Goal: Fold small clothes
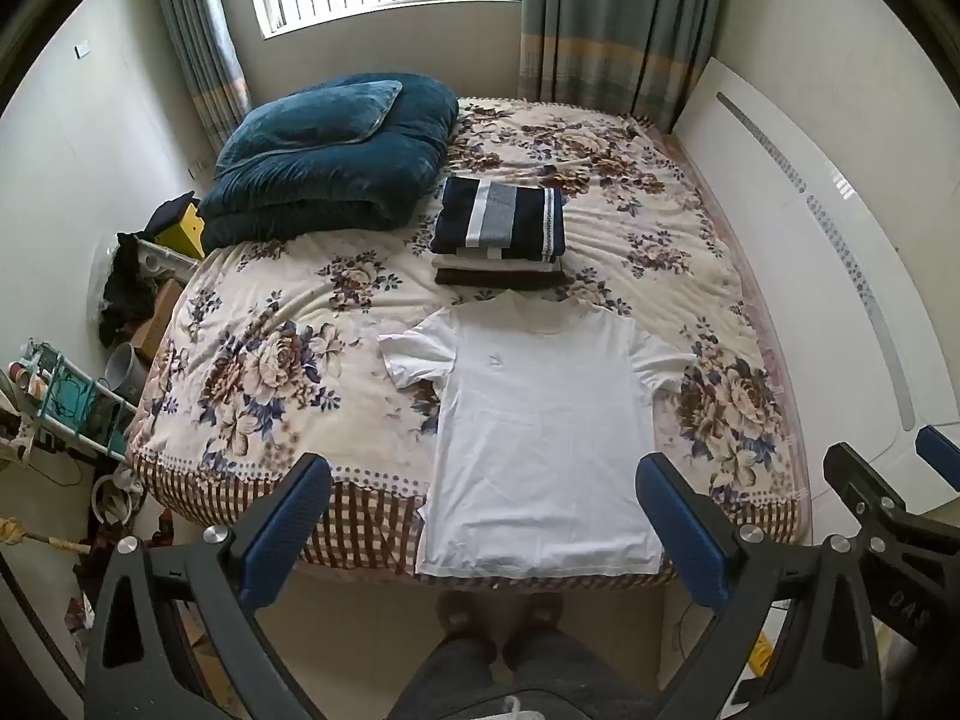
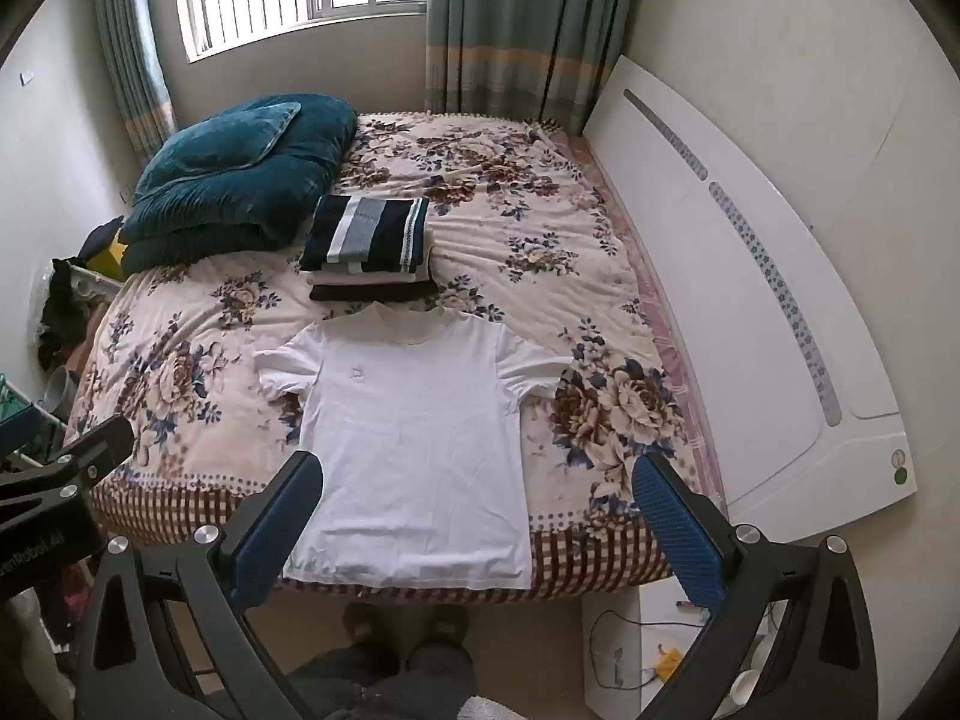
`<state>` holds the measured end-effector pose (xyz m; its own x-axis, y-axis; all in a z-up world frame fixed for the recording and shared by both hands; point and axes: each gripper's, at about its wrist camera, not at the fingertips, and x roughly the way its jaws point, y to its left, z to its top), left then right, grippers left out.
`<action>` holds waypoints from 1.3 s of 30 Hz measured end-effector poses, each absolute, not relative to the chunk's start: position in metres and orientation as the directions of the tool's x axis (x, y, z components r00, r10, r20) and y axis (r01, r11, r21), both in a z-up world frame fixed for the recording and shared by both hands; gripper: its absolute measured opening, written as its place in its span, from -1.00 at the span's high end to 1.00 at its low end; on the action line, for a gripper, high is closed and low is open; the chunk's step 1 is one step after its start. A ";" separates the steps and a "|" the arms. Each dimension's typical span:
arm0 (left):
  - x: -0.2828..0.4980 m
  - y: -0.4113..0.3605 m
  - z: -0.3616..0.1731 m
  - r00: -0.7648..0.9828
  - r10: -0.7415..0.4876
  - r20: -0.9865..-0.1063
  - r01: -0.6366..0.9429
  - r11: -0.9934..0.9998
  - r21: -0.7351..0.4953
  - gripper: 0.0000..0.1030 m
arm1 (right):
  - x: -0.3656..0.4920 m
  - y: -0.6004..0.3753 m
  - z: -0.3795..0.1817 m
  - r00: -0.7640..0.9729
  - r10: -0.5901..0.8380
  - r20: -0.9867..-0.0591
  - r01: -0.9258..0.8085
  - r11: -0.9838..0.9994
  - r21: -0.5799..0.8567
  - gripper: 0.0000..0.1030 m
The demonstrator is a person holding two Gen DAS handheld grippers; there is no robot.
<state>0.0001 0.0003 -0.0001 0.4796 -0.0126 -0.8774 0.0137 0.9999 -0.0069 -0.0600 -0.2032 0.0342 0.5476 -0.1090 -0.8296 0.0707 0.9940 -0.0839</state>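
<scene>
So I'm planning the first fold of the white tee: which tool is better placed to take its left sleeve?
Left, probably: the left tool, open, faces the tee's left half; the right tool sits further right.

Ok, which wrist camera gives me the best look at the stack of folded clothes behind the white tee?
The left wrist view: the stack of folded clothes sits near picture centre there, its striped top piece and lower layers clear. The right wrist view shows the same stack, whole and unblocked, but further left and slightly smaller.
</scene>
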 end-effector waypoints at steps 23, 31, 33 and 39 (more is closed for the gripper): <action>0.005 0.004 0.001 0.491 -0.020 -0.871 0.014 1.000 -0.015 -1.00 | -0.054 -0.194 0.042 0.547 -0.121 -0.829 0.069 0.993 -0.099 -1.00; 0.007 0.004 0.000 0.492 -0.022 -0.871 0.015 1.000 -0.017 -1.00 | -0.050 -0.196 0.049 0.549 -0.124 -0.827 0.069 0.992 -0.103 -1.00; 0.007 0.004 0.000 0.494 -0.021 -0.869 0.013 1.000 -0.016 -1.00 | -0.050 -0.196 0.049 0.549 -0.124 -0.826 0.068 0.992 -0.104 -1.00; 0.011 0.001 0.008 0.500 -0.021 -0.866 0.013 1.000 -0.017 -1.00 | -0.049 -0.195 0.052 0.553 -0.124 -0.824 0.067 0.992 -0.104 -1.00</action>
